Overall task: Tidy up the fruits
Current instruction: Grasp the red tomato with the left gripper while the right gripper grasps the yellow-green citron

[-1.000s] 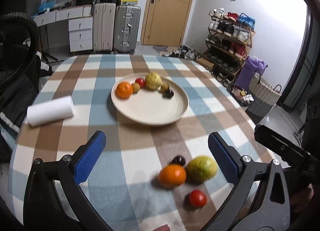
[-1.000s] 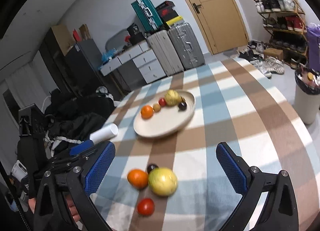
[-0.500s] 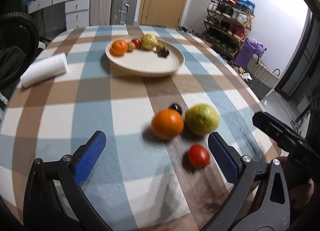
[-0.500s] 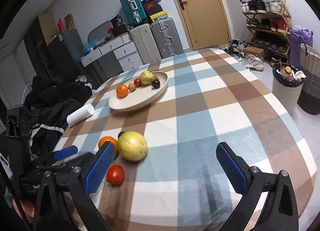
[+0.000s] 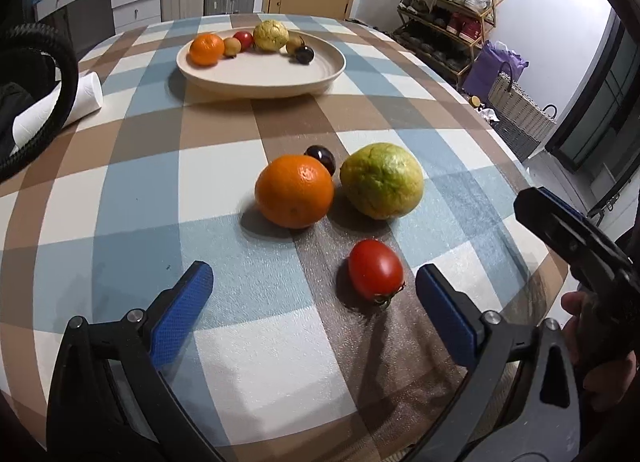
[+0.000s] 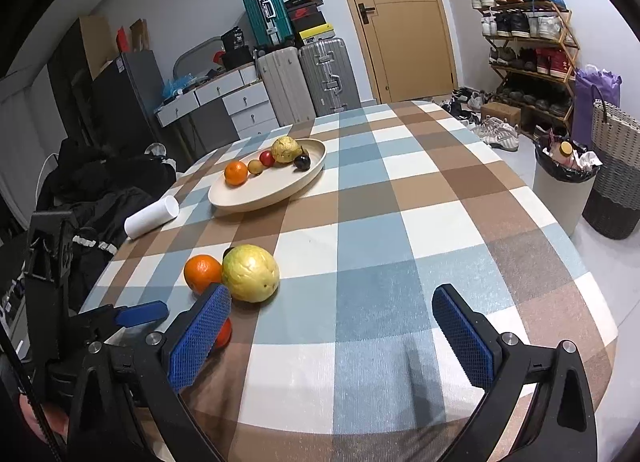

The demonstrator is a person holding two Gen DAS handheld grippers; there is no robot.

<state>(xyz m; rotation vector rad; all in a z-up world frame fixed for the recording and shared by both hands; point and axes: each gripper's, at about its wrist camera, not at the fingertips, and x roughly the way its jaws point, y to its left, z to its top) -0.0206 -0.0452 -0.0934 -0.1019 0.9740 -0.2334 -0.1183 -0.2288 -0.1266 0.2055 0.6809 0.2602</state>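
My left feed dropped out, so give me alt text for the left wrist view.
The open left gripper hovers low over a checked tablecloth, a small red tomato just ahead, then a round orange and a yellow-green guava. A beige plate farther off holds more fruit.

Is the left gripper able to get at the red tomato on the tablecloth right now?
Probably yes. The left gripper is open, and the tomato lies just ahead of its fingers, toward the right one, with nothing between. The orange sits farther off.

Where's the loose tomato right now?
In the left wrist view, the tomato lies on the tablecloth just ahead of the open left tongs, toward their right finger, nearer than the orange and guava.
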